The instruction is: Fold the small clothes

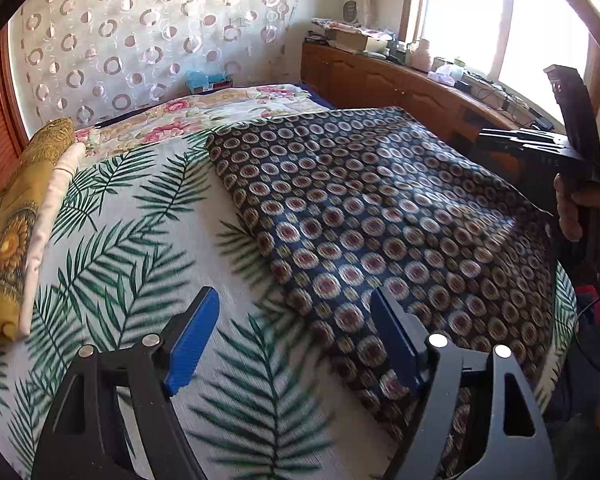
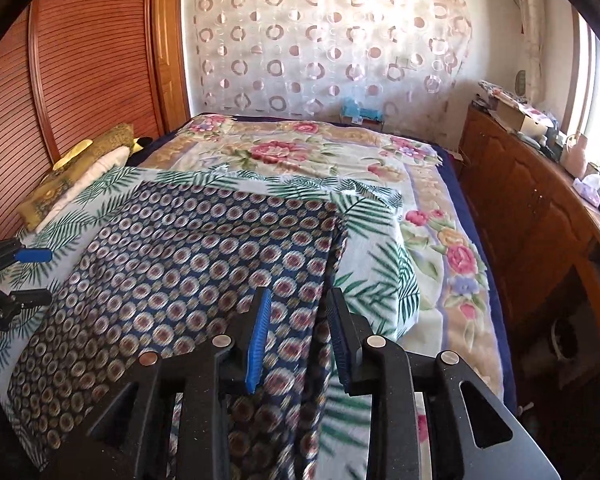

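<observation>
A dark blue garment (image 1: 380,216) printed with rows of round medallions lies folded flat on a palm-leaf sheet (image 1: 112,240) that covers the near part of a bed. In the right wrist view its right side shows a straight folded edge. The right gripper (image 2: 300,344) hovers over that edge with its blue-padded jaws slightly apart, pressing on nothing. The left gripper (image 1: 296,344) stands wide open (nothing between its pads) above the garment's left edge and the sheet. A hand (image 1: 572,216) grasps the right tool's handle. Beyond lie a floral blanket (image 2: 300,152), a yellow pillow (image 1: 16,232), a circle-patterned curtain (image 2: 320,40) and a wooden cabinet (image 2: 520,208) under a window.
</observation>
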